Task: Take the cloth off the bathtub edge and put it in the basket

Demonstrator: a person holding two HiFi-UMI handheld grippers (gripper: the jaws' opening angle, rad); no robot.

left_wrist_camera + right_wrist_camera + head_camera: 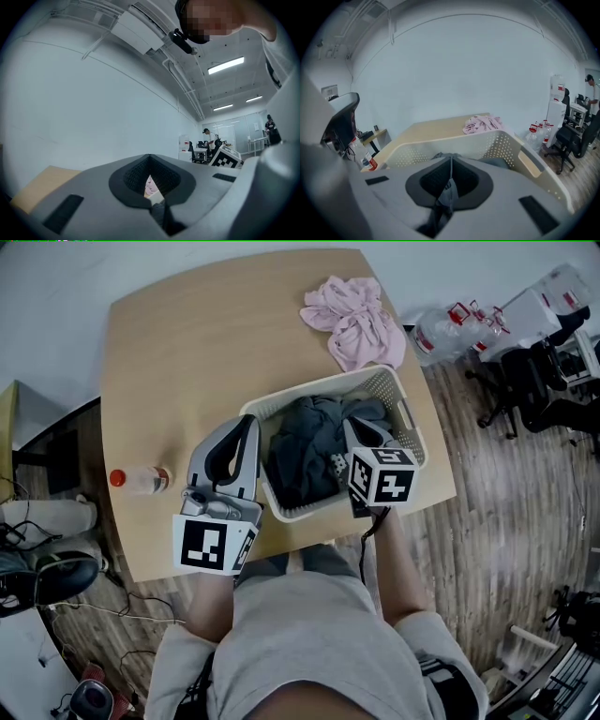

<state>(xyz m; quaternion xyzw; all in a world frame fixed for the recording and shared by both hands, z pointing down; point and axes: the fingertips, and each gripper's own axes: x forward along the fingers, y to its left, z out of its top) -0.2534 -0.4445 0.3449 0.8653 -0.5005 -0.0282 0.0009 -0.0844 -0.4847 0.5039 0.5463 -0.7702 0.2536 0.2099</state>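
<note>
A white perforated basket [394,381] stands on the wooden table [187,343], with a dark grey cloth [305,442] heaped inside it. My right gripper [356,427] reaches over the basket's near right part. In the right gripper view, the right gripper [451,161] is shut on a fold of the grey cloth [446,193], with the basket wall [487,145] just beyond. My left gripper [251,420] lies beside the basket's left wall. Its tips meet in the left gripper view [150,158], with nothing held. A pink cloth [356,320] lies crumpled on the table beyond the basket.
A clear bottle with a red cap [141,480] lies on the table at the left. Water bottles [450,329] and a black office chair [534,381] stand on the floor to the right. A side desk [9,427] is at the left.
</note>
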